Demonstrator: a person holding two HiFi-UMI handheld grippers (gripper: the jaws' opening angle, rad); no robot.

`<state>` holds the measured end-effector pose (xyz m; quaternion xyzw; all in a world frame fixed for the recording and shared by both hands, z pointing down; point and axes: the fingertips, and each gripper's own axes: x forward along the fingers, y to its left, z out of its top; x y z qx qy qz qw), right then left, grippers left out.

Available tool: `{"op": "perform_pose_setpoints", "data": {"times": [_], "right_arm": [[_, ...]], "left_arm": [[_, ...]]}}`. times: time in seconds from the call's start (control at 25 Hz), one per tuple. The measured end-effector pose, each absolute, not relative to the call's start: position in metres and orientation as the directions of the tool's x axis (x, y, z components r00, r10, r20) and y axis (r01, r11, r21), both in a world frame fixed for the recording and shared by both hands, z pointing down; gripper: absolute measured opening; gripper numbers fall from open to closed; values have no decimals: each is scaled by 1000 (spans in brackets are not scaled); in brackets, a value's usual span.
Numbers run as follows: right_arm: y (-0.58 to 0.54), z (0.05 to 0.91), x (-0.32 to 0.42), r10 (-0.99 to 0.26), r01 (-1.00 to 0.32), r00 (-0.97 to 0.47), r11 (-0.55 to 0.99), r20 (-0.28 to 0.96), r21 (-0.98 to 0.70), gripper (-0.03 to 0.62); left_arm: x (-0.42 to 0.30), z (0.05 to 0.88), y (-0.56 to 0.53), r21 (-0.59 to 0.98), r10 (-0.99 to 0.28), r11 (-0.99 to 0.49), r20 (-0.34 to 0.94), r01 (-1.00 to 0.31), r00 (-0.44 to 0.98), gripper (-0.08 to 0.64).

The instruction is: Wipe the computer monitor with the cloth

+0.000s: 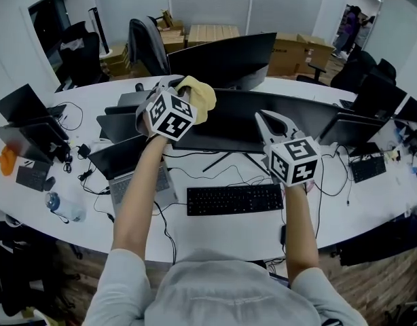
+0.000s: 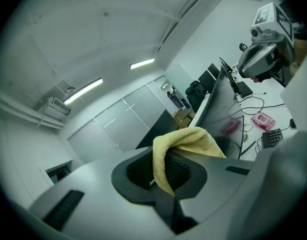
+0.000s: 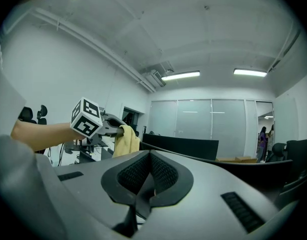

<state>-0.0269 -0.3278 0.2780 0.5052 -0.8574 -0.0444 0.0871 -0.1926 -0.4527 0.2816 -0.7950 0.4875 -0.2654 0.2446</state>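
A wide black monitor point(image 1: 263, 117) stands on the white desk point(image 1: 215, 233) in the head view. My left gripper point(image 1: 173, 95) is raised at the monitor's upper left corner and is shut on a yellow cloth point(image 1: 197, 95), which hangs over the screen's top edge. In the left gripper view the cloth point(image 2: 181, 146) is pinched between the dark pads, with the monitor point(image 2: 226, 111) just beyond. My right gripper point(image 1: 271, 122) hovers in front of the screen's middle, shut with nothing in it. The right gripper view shows the left gripper and the cloth point(image 3: 124, 139) off to the left.
A black keyboard point(image 1: 234, 199) lies below the monitor, with cables around it. A laptop point(image 1: 127, 165) sits at the left, more screens and a second keyboard point(image 1: 367, 167) at the right. Another monitor point(image 1: 225, 60), office chairs and cardboard boxes stand behind the desk.
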Motion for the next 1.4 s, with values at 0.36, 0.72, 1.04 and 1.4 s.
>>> {"op": "perform_pose_setpoints", "data": {"times": [0.36,0.72,1.04,1.4], "right_arm": [[-331,280,-66,-860,-840,-500,510,99,184,28],[-337,289,-88,-852,-835,-510,523,116,172,28],[-339,299,-104,-837,-816,-530,547,139,186,28],[-345,306,-103,-830,-813,-539,557,143,168,28]], "left_arm": [[-244,285,-456,-636,-920,-378,174,-673,351,43],[-290,293,-456,-632,-933,-353,184,-690,309,43],[-343,305,-459,-570,-952,-306,182,-762,246,43],[-365,295,-462,-355,-960,-280,96,-892,264,43]]}}
